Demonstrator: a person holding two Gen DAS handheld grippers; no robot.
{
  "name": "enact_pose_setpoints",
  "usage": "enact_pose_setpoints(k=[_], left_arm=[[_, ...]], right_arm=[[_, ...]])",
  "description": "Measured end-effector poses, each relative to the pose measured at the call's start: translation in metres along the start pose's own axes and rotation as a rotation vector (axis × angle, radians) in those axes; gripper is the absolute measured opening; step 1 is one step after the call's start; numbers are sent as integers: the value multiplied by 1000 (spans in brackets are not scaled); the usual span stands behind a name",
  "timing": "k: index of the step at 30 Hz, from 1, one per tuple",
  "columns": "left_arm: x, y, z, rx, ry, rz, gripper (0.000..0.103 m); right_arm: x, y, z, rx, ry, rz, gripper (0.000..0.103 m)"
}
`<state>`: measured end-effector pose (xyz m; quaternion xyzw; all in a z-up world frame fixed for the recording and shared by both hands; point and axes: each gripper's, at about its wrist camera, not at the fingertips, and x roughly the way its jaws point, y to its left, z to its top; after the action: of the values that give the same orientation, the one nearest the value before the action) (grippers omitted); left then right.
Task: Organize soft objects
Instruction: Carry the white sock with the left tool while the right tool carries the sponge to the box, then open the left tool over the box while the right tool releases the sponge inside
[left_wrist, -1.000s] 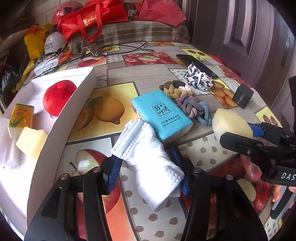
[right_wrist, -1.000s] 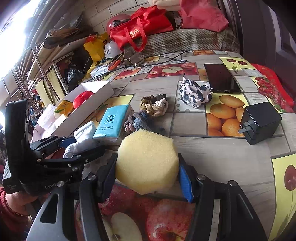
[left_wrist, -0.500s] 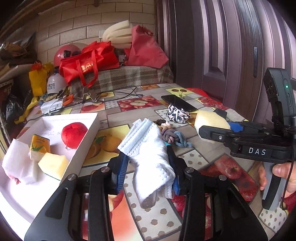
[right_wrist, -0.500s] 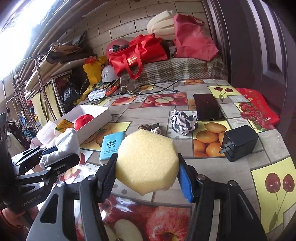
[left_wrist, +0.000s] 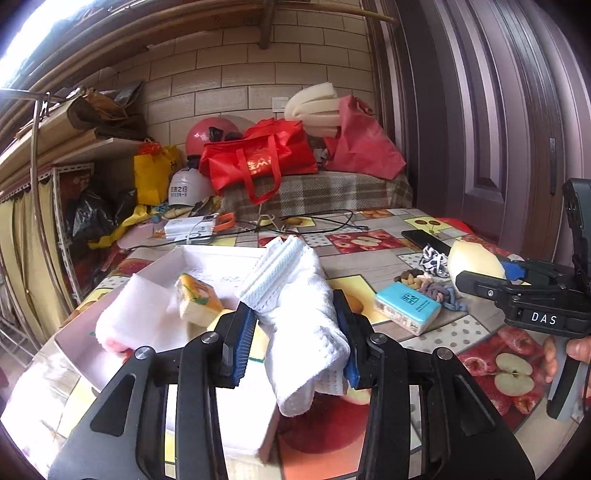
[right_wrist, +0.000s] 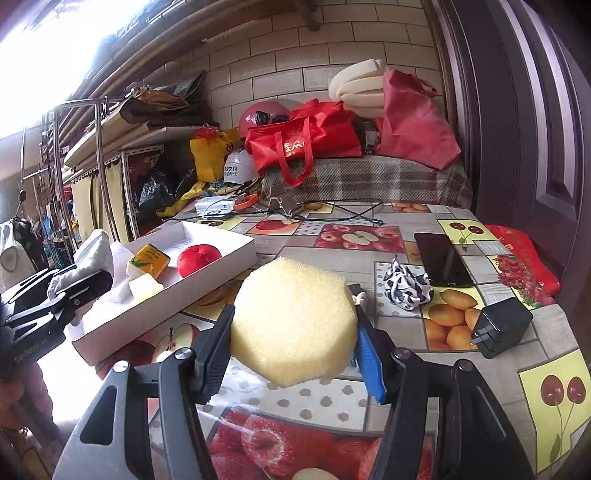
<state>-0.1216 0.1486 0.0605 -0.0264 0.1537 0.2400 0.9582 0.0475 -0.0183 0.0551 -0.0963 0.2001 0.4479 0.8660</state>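
You were mid-carry: your left gripper (left_wrist: 295, 343) was clamped on the white cloth (left_wrist: 295, 295), the box (left_wrist: 162, 266) just beyond its jaws; your right gripper (right_wrist: 291, 343) squeezed the sponge (right_wrist: 293, 321). Next, lower each into the box.

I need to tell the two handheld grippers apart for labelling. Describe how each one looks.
Both are matte black two-finger frames with round silver bolts and ribbed blue pads. In the left wrist view, the right gripper carries white "DAS" lettering and a black camera block on top. In the right wrist view, the left gripper shows faint grey lettering, partly unreadable. No cables show.
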Motion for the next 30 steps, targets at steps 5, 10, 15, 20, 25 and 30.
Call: enact_pose_setpoints(k=[5, 10, 15, 20, 25, 30], left_arm=[[-5, 50, -6, -71, 4, 108, 39], [-4, 86, -9, -130, 12, 163, 39], [5, 97, -10, -130, 26, 177, 40], [21, 90, -5, -80, 43, 134, 40], [40, 98, 0, -84, 76, 146, 40], [53, 106, 3, -97, 100, 136, 40]], right_arm=[[10, 32, 4, -65, -10, 29, 60], [21, 62, 6, -89, -15, 78, 60], [37, 90, 12, -102, -18, 119, 60], [58, 112, 19, -97, -10, 139, 60], [81, 126, 28, -87, 9, 135, 60], [98, 134, 34, -88, 29, 121, 60]])
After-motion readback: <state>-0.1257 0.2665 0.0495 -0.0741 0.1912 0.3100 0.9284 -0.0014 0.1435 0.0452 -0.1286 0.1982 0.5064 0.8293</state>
